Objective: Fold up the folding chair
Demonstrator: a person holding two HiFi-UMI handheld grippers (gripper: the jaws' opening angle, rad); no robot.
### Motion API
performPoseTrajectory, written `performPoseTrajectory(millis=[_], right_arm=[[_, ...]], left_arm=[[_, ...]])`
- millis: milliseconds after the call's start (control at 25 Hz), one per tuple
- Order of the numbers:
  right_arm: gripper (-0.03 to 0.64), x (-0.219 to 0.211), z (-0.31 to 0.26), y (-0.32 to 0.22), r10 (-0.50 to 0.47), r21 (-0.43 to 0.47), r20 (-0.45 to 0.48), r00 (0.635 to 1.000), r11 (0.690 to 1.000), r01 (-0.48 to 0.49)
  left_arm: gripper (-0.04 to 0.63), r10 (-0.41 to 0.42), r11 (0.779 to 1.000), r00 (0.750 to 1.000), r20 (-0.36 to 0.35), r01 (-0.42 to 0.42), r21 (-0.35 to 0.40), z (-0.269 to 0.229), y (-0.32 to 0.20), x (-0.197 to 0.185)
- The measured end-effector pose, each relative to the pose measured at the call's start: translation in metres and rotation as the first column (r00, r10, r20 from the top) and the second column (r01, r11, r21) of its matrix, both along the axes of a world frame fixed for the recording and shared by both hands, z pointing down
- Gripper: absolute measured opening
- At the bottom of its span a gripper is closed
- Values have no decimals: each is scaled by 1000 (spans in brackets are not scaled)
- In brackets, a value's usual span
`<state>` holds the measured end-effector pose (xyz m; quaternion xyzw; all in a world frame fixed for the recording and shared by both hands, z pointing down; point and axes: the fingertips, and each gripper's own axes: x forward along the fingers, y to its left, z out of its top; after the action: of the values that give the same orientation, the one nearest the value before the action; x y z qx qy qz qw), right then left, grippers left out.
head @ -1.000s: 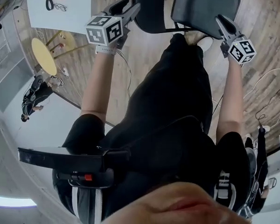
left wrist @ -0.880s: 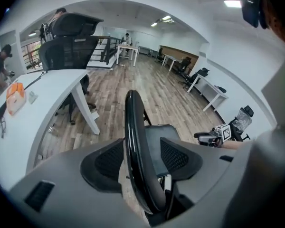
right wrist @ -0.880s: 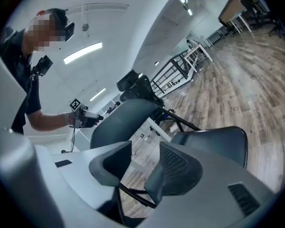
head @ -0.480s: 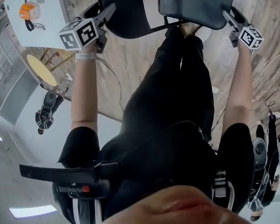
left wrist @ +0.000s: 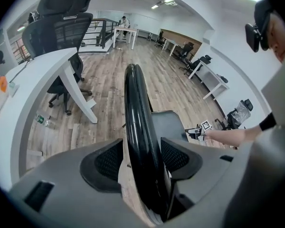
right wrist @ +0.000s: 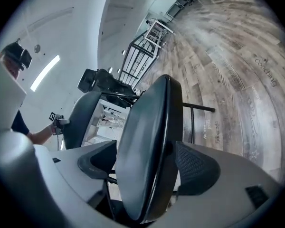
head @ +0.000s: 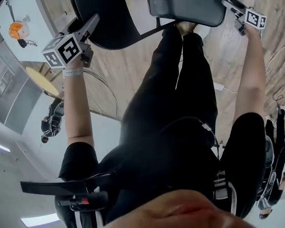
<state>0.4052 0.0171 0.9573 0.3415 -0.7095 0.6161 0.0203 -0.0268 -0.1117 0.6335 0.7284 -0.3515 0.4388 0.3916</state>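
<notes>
Two loose holds: left gripper (head: 91,25) spread round the backrest (left wrist: 135,127), right gripper (head: 232,4) jaws opening round the seat (right wrist: 147,151). Nothing is clamped, so I judge the seat may swing and slip out.

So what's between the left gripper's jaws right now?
The folding chair's glossy black panel, edge-on: the left gripper straddles it with jaws open, not pinching. The left gripper view shows it.
</notes>
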Motion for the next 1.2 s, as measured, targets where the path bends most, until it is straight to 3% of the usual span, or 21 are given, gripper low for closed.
performPoseTrajectory(millis=[560, 760, 1200], right_arm=[[360, 2, 33, -6, 54, -54, 167, 984, 997, -46], [293, -1, 33, -11, 38, -38, 209, 977, 999, -31], [279, 5, 32, -16, 48, -51, 206, 977, 998, -38]], left_arm=[[232, 6, 998, 1000, 8, -5, -56, 15, -4, 23], [139, 41, 996, 999, -14, -42, -77, 15, -3, 32], [77, -6, 992, 998, -62, -2, -127, 9, -1, 42]])
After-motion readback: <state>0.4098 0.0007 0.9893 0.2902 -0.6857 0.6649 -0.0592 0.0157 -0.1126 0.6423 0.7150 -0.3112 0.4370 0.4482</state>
